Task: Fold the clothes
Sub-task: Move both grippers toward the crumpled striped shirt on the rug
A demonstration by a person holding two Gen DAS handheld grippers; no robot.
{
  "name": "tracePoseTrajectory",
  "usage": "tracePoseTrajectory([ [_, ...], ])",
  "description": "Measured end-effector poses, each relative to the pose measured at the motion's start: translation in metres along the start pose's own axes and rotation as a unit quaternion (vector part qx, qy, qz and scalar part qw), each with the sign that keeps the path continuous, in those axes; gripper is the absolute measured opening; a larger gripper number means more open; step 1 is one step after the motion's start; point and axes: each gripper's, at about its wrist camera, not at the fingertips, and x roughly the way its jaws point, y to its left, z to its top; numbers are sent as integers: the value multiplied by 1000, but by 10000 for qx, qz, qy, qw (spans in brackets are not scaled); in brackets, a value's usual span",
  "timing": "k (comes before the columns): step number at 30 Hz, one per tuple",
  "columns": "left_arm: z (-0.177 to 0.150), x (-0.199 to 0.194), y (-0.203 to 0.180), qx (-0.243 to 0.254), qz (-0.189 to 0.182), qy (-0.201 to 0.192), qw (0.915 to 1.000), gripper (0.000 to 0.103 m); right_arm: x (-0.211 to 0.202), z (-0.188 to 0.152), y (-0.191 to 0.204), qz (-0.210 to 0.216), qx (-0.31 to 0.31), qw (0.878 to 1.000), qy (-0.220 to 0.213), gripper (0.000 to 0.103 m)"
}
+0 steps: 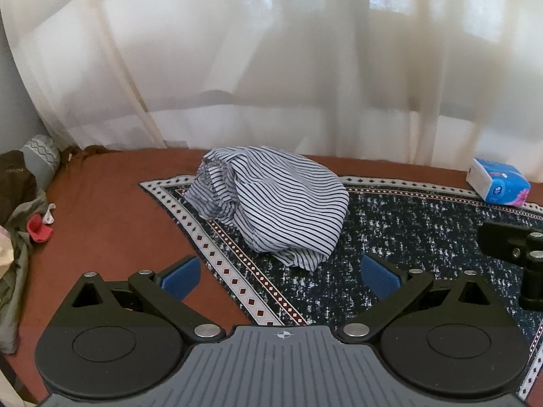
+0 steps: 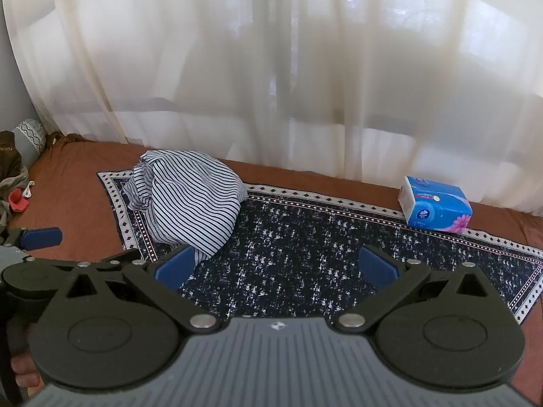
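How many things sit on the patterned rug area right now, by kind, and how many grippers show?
Striped garment, crumpled, lying on the rug: 1
Tissue pack at the rug's far edge: 1
Patterned rug: 1
Grippers, left gripper and right gripper, both open: 2
Total: 5
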Motion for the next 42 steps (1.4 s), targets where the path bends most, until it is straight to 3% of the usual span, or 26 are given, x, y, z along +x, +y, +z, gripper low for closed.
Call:
tracePoseTrajectory([
  [27,4,-9,3,17,-19,24,10000,103,-5,0,3,16,-10,10000,-35,103],
  [42,2,-15,-10,-74,205,43,9998,103,-5,-1,-8,265,-98,9996,-44,103],
])
